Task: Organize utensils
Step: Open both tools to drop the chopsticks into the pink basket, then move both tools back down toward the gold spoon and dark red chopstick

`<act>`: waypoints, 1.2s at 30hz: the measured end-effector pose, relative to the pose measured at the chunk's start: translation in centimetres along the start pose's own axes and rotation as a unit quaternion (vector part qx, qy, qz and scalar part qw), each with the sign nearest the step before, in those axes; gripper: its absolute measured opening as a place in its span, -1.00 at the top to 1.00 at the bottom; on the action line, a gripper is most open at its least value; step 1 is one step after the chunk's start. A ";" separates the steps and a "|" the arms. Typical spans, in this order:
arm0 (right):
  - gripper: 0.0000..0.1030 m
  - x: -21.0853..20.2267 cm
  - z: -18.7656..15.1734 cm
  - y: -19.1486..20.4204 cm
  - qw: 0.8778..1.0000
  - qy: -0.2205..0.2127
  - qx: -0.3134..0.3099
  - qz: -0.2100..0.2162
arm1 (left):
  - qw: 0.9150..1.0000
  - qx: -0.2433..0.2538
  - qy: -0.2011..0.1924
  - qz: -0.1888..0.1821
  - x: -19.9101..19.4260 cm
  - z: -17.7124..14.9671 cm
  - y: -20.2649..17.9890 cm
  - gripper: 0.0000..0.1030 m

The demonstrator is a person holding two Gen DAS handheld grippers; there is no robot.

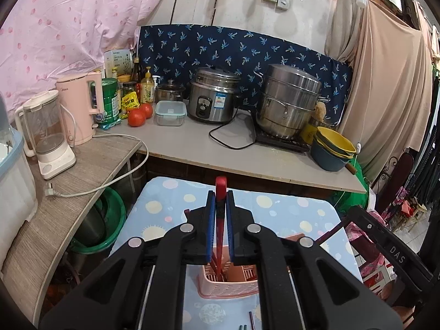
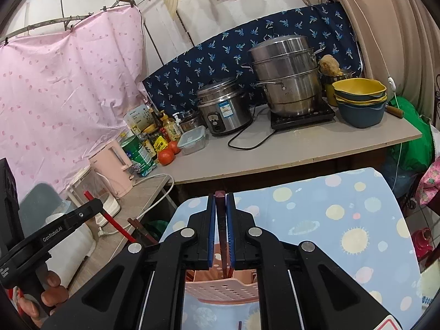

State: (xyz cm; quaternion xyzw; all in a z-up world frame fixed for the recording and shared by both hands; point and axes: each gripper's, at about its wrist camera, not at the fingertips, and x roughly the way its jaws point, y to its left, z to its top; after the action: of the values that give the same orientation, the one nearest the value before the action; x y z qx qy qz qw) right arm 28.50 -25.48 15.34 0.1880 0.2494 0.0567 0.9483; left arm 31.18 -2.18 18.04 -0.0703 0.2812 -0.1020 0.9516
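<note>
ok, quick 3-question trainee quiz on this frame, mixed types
1. True or false: the left claw is shut on a red chopstick.
2. The right claw holds: A) a spoon B) a dark brown chopstick C) nothing.
3. What does the lower end of each chopstick reach into?

Key: 1 true; 2 B; 3 the pink slotted holder on the spotted blue cloth.
</note>
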 end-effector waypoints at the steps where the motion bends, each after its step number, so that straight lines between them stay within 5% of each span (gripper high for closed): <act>1: 0.77 -0.1 -0.1 0.0 1.000 -0.003 0.001 -0.002 | 1.000 -0.001 -0.002 0.001 -0.1 -0.1 0.0 0.85; 8: 0.65 -1.3 -0.3 -0.2 1.000 -0.010 0.002 -0.007 | 1.000 -0.002 -0.007 0.010 -0.7 -0.3 0.1 0.46; 19: 0.61 -3.6 -2.2 0.3 1.000 -0.004 -0.010 -0.004 | 1.000 -0.001 -0.004 0.012 -2.4 -1.6 0.1 0.45; 36: 0.60 -7.3 -14.5 0.4 0.993 0.094 -0.059 -0.028 | 0.998 0.006 0.051 0.027 -5.5 -10.2 1.6 0.34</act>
State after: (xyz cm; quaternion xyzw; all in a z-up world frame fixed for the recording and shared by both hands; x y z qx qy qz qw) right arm 15.02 -21.87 7.13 0.1189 0.3386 0.0623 0.9313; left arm 21.34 -0.14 12.12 -0.0511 0.3304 -0.0811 0.9390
